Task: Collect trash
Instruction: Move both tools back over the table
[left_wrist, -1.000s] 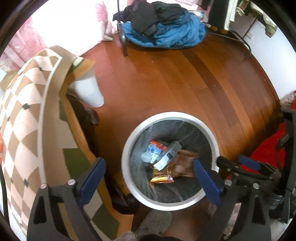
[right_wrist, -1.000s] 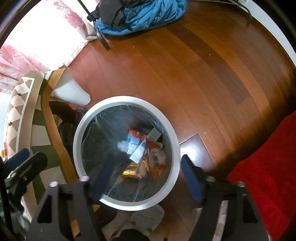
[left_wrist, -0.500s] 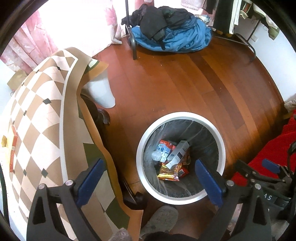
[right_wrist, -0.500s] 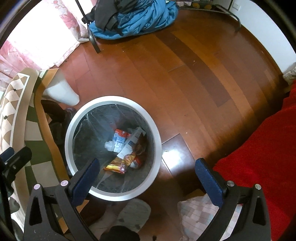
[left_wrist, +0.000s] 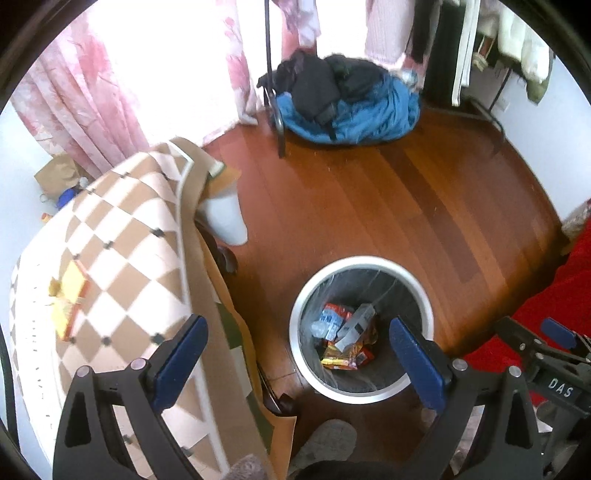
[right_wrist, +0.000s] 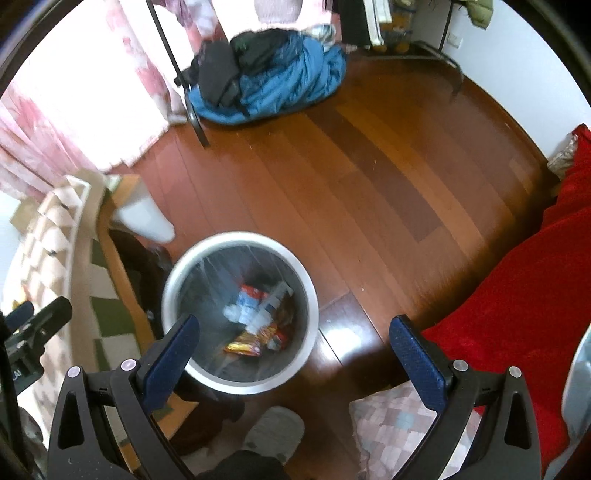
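Observation:
A round white-rimmed trash bin with a clear liner stands on the wooden floor and holds several wrappers, a small carton and a crumpled bottle; it also shows in the right wrist view. My left gripper is open and empty, high above the bin's left side. My right gripper is open and empty, high above the bin's right side. A yellow and orange wrapper lies on the checkered tablecloth at the left.
A white table leg stands beside the bin. A blue and black pile of clothes lies by the pink curtains. A red blanket is at the right. A grey slipper is below the bin.
Both grippers have risen and pulled back from the bin, which now looks smaller. The left view has swung left, showing more of the table and the wrapper on it.

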